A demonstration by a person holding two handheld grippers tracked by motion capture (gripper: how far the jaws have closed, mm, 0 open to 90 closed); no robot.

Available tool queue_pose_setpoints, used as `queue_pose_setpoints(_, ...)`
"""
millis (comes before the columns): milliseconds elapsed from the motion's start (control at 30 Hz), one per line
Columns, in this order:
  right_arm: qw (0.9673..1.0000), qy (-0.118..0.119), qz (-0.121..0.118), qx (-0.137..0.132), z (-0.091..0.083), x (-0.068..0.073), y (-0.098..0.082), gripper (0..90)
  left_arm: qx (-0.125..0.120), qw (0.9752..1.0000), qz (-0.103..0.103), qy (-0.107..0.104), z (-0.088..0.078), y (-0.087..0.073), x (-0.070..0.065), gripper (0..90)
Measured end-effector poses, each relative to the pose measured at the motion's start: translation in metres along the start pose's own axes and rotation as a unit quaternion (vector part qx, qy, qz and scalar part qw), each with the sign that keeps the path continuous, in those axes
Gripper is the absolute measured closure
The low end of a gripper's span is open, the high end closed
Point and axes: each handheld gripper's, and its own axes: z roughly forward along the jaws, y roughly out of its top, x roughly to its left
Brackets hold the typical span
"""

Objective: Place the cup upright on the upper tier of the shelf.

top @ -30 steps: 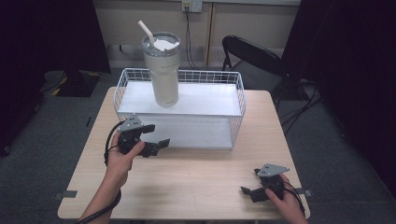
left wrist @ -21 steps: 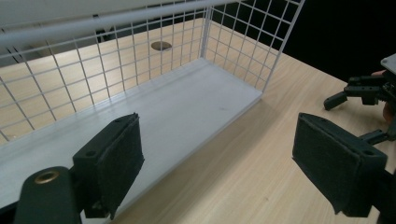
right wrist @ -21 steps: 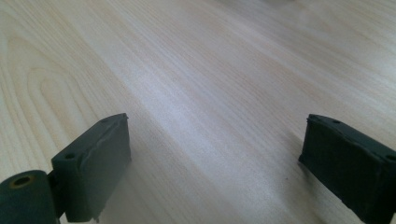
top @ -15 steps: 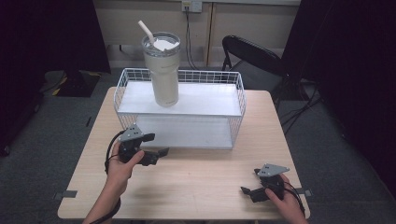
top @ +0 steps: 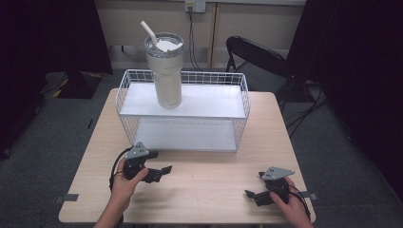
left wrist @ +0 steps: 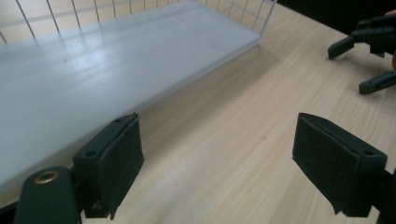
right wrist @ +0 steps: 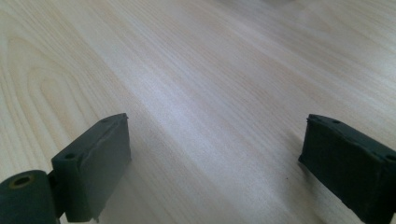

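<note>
Grippers are held low over a pale wooden table [top: 214,199] at the near edge, one in each of a person's hands. The left gripper [top: 160,173] is seen just in front of a white wire rack [top: 243,97], with its jaws spread wide apart and nothing between them; from the left gripper view, bare wood is seen between the two black pads [left wrist: 116,163]. The right gripper [top: 255,185] is held near the table's right front corner, well apart from the rack, its jaws likewise spread wide and empty over plain wood.

Beyond the hands, the rack is set across the middle of the table. Two white shelves are enclosed by its wire walls. Nothing is seen on the lower shelf [top: 190,135]. On the upper shelf [top: 209,102], towards its left end, a tall cream cup [top: 164,76] is stood upright. The cup is closed by a clear lid [top: 166,45], and a pale straw [top: 148,32] is tilted out to the left. What is inside the cup cannot be told.

Farther back, a dark folding chair [top: 252,52] is placed behind the table.
</note>
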Motion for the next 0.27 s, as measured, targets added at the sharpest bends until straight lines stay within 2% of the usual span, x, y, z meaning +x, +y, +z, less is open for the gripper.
queue_pose_setpoints(167,1.0,0.0,0.0,0.0,0.0,0.0,0.0,7.7,0.036,0.9992,0.01,0.017,0.004,-0.016,-0.001,15.6)
queue_pose_setpoints(267,1.0,0.0,0.0,0.0,0.0,0.0,0.0,7.7,0.054,0.998,0.018,0.029,0.001,-0.016,-0.002,15.7)
